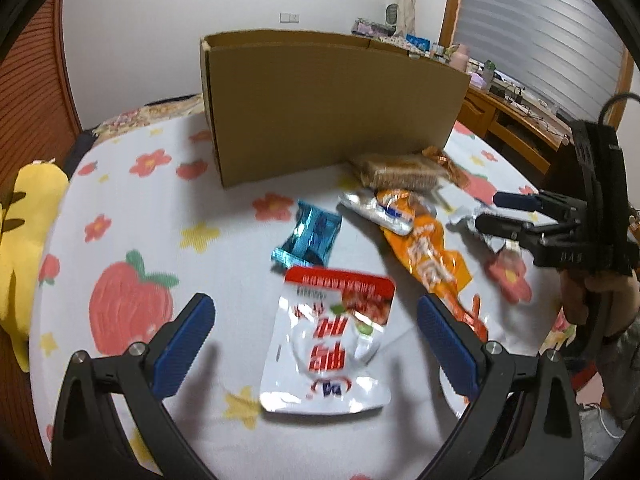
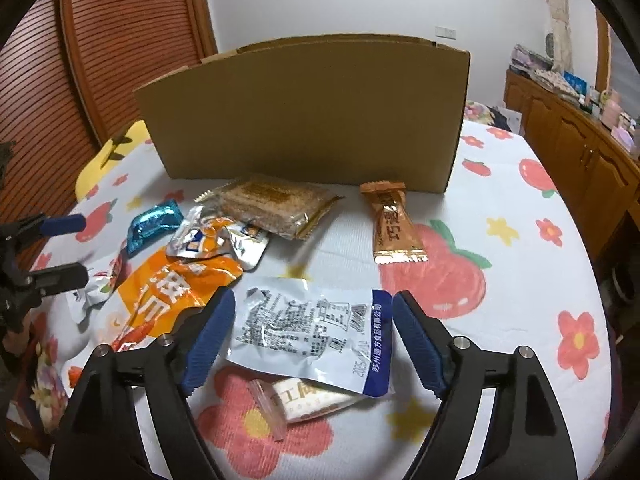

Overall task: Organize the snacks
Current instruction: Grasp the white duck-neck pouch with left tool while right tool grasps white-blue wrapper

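Observation:
Snack packets lie on a flowered cloth before a tall cardboard box [image 1: 320,104], also in the right wrist view [image 2: 308,116]. My left gripper [image 1: 312,332] is open, its jaws on either side of a red and white pouch [image 1: 332,340]. My right gripper [image 2: 312,332] is open over a white and blue packet [image 2: 312,328], and shows at the right of the left wrist view [image 1: 492,212]. A teal packet [image 1: 310,236], an orange bag [image 1: 432,256], a biscuit pack [image 2: 272,204] and a bronze candy packet [image 2: 394,224] lie nearby.
A small cream packet [image 2: 312,400] lies under the white and blue one. A silver pouch [image 2: 216,240] rests on the orange bag. A yellow plush [image 1: 24,240] sits at the bed's left edge. Wooden cabinets [image 2: 580,152] stand at the right.

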Demonstrator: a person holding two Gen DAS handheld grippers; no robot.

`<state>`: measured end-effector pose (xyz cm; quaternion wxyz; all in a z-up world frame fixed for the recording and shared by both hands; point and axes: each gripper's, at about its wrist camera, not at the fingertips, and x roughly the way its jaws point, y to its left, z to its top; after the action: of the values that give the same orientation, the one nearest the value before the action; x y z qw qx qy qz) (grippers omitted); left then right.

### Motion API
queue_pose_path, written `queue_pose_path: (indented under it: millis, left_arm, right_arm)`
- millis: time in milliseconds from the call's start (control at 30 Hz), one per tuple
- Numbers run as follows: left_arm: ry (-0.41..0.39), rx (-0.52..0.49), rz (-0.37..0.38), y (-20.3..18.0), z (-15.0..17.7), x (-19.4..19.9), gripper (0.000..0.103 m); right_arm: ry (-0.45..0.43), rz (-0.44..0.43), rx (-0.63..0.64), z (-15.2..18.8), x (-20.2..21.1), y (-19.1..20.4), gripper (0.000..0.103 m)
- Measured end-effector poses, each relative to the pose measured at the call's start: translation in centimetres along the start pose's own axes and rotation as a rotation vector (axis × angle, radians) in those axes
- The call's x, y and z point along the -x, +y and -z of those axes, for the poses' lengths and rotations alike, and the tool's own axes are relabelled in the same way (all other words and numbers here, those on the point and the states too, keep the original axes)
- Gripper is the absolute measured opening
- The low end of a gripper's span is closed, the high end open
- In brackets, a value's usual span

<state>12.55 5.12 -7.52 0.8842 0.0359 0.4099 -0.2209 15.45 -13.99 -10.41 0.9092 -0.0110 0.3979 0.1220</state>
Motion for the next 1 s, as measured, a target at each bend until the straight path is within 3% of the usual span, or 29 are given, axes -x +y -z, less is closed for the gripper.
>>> queue_pose_path:
  millis: [567,767,1000]
  left_arm:
    - [0.08,-0.009,-0.007,0.2,1.3,-1.4,0.099]
    - [0.084,-0.033,-0.032,0.0,1.2,-1.2,0.085]
    - [0.099,-0.07,-0.052,-0.3,1.8,-0.9,0.084]
  right_arm:
    - [0.048,0.038,0.016,0.4,-1.0,0.4,0.088]
    - [0.046,0.039,0.018,0.4,-1.2,0.5,0.09]
    - [0.046,0.041,0.019,0.4,-1.2,0.5,0.09]
